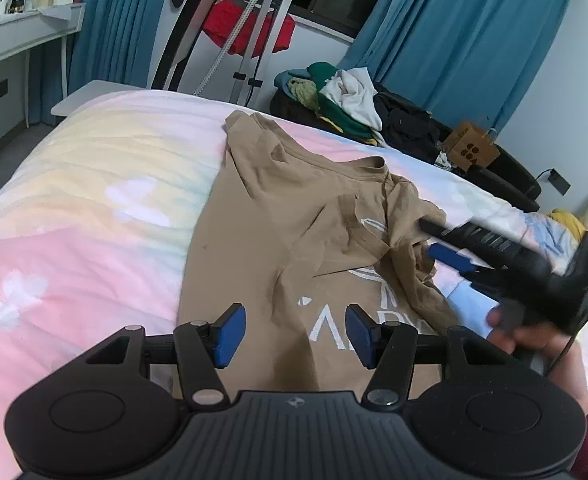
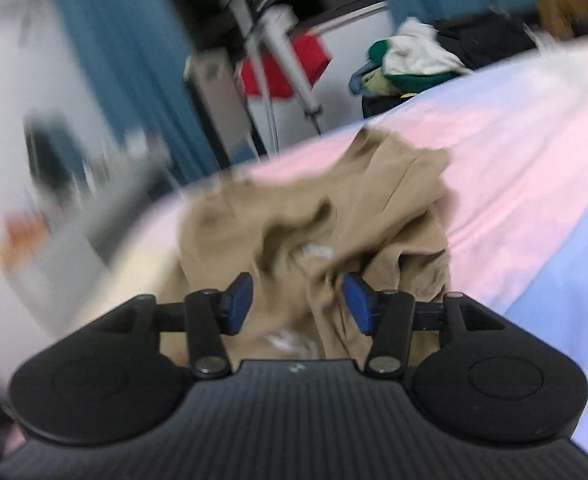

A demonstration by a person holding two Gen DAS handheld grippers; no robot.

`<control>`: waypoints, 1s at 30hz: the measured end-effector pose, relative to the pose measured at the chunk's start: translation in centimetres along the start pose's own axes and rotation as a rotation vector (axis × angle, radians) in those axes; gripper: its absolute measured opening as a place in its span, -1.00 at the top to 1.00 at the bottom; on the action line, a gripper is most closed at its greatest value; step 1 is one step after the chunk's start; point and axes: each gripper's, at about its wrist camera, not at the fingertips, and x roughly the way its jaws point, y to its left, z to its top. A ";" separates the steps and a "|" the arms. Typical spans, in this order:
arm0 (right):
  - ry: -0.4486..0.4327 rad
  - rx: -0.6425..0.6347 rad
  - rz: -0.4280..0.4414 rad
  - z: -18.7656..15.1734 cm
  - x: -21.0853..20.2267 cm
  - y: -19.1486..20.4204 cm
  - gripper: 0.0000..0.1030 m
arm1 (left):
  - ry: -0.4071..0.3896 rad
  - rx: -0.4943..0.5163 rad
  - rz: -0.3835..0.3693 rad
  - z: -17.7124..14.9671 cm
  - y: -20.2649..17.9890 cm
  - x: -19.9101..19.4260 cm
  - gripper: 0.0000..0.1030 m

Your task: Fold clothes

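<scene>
A tan T-shirt lies on the bed. The cloth looks soft and thin, with white letters and lines printed on it. The side nearest the left gripper lies mostly flat and smooth. The far side is bunched up in bumpy folds, and one sleeve is rumpled near the neck hole.

The left gripper hangs just above the near edge of the shirt. Its two blue pads stand wide apart and hold nothing. The pads look flat and rubbery, on black plastic arms.

The right gripper reaches in from the right of the left gripper, at the crumpled sleeve. It is blurry in the left wrist view. In its own view the right gripper has its blue pads apart too, with a lumpy fold of tan cloth rising between them. The pads do not squeeze it.

The bed cover is puffy and soft, with pale pink, yellow and blue patches. Past the bed, ahead of both grippers, sits a messy pile of clothes in green, white and black. Long blue curtains hang in straight folds behind it. A metal rack holds a red cloth.
</scene>
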 end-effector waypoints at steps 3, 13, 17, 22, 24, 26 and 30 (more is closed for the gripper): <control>-0.074 0.225 -0.044 1.1 -0.9 -3.3 -0.03 | 0.004 -0.009 -0.001 -0.1 0.1 0.0 -0.12; 0.049 0.265 -0.142 0.1 2.9 -5.3 0.15 | 0.017 0.005 0.014 -0.5 0.4 0.7 -0.12; 0.005 0.223 -0.239 1.0 1.7 -5.3 0.80 | 0.027 0.004 0.026 -0.8 0.5 0.9 -0.12; -0.152 0.304 -0.291 3.8 -2.5 -7.5 0.91 | 0.019 0.014 0.030 -0.8 0.4 0.9 -0.12; -0.194 0.360 -0.313 4.6 -4.0 -9.1 0.91 | 0.019 0.017 0.030 -0.8 0.3 0.9 -0.12; -0.227 0.438 -0.326 5.0 -5.0 -11.0 0.91 | 0.018 0.018 0.035 -0.8 0.2 0.9 -0.12; -0.341 0.441 -0.404 5.6 -6.7 -12.9 0.94 | 0.017 0.019 0.037 -0.8 0.3 0.9 -0.12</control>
